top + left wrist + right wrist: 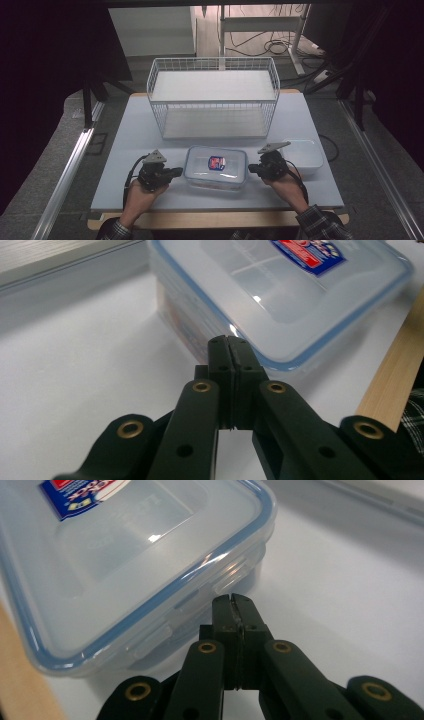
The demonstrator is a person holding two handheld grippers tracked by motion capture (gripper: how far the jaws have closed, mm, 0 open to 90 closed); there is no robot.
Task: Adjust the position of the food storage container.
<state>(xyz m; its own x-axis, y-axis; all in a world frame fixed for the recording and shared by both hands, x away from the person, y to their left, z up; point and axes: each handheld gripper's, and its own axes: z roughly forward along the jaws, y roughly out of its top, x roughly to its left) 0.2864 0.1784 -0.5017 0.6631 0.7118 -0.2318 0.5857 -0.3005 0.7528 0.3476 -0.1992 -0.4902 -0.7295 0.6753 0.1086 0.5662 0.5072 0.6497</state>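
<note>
Now we hold both grippers — left gripper [177, 171], right gripper [251, 168] — jaws closed, empty, flanking the lidded container [216, 167] on the worktop [125, 150].

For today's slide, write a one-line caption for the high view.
Two shut hand-held grippers, left and right, flank a lidded clear box before a wire basket.

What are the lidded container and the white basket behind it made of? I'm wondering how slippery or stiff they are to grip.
Lidded container: looks like clear, glossy plastic; you see through the lid, it shows highlights, and a blue seal rims it. Basket: seems to be thin wire with a matte white coating, judging by its open grid walls.
</note>
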